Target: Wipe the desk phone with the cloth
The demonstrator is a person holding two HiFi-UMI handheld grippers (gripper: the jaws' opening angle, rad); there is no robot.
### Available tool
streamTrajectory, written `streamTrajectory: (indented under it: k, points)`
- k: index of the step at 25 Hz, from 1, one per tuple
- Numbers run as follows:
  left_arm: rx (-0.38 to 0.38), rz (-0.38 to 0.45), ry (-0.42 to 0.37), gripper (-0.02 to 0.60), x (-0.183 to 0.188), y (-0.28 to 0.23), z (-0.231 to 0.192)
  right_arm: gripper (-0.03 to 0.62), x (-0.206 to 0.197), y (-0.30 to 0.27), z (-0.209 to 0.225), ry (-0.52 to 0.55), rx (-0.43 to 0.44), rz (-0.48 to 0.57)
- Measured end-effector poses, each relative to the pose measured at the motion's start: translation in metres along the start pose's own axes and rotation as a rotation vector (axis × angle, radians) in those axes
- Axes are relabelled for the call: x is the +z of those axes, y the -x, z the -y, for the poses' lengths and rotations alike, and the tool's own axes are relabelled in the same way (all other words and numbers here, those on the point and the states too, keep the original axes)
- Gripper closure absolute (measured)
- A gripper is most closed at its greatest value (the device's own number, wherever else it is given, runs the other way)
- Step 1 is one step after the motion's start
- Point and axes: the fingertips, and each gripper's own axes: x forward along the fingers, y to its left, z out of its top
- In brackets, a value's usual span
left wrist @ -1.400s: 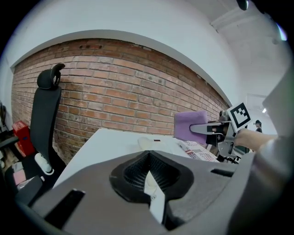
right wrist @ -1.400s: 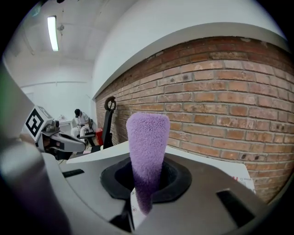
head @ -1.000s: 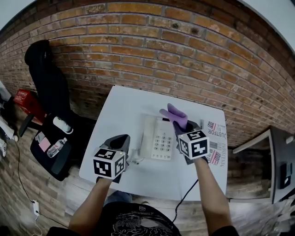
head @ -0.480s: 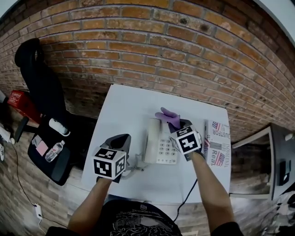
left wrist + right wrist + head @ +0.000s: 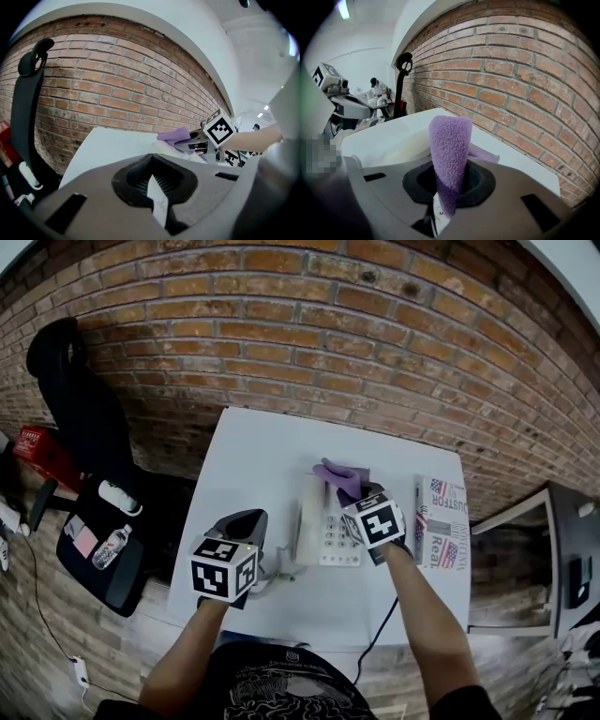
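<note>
Pinched purple cloth [image 5: 339,474] in right gripper's [image 5: 352,495] jaws at the desk phone's [image 5: 328,532] far end; held left gripper [image 5: 244,519] beside it, jaws pressed together.

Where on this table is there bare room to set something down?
Bare: the far left of the table, between the brick wall and the desk phone, and the near strip in front of the phone. Crowded: the right side, where the right gripper with the cloth sits between phone and magazine.

white table [image 5: 251,474], desk phone [image 5: 330,532], printed paper [image 5: 441,526]
</note>
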Motion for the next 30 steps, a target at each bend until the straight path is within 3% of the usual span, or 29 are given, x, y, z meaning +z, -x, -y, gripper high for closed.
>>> streamTrajectory:
  k: [30]
  points:
    - [0.061, 0.023, -0.005, 0.577, -0.026, 0.045, 0.042, 0.549, -0.059, 0.04, -0.062, 0.0, 0.115, -0.004]
